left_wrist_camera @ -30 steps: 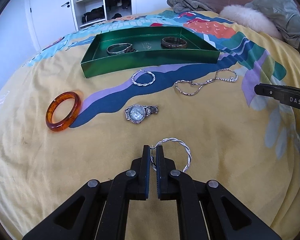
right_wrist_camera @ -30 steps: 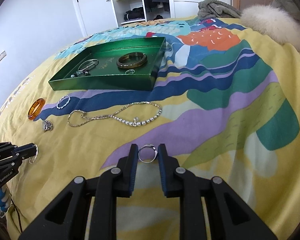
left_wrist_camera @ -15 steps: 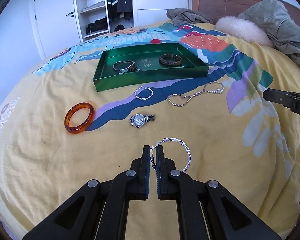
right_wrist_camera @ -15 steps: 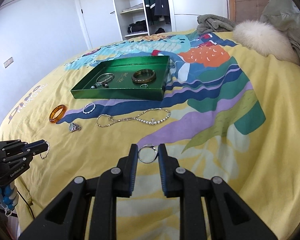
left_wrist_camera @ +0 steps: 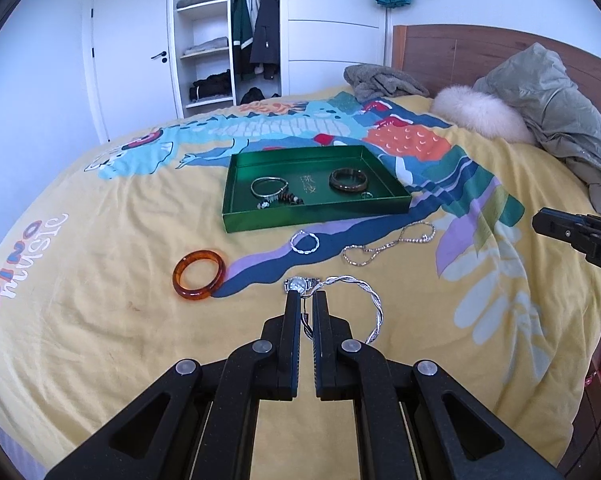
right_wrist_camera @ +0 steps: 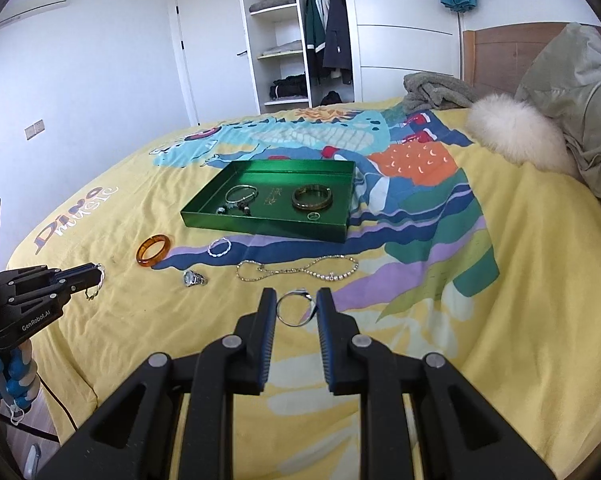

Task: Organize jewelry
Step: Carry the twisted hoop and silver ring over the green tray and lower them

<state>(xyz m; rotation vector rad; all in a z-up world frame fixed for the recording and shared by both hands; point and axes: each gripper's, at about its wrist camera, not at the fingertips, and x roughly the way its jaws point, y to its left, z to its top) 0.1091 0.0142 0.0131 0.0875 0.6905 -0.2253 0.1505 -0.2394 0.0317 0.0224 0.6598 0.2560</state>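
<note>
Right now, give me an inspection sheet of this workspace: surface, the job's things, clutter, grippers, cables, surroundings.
Surface: bedspread, yellow with a colourful print.
Job's things: green tray holds a silver bangle, a dark bangle and a small ring. Loose on the bedspread: amber bangle, small twisted bracelet, watch, chain necklace.
Clutter: fur cushion, grey blanket, olive jacket.
Grippers: left gripper shut on a twisted silver bangle; right gripper shut on a ring.
Cables: dark cable beside the bed.
Surroundings: open wardrobe, door.
</note>
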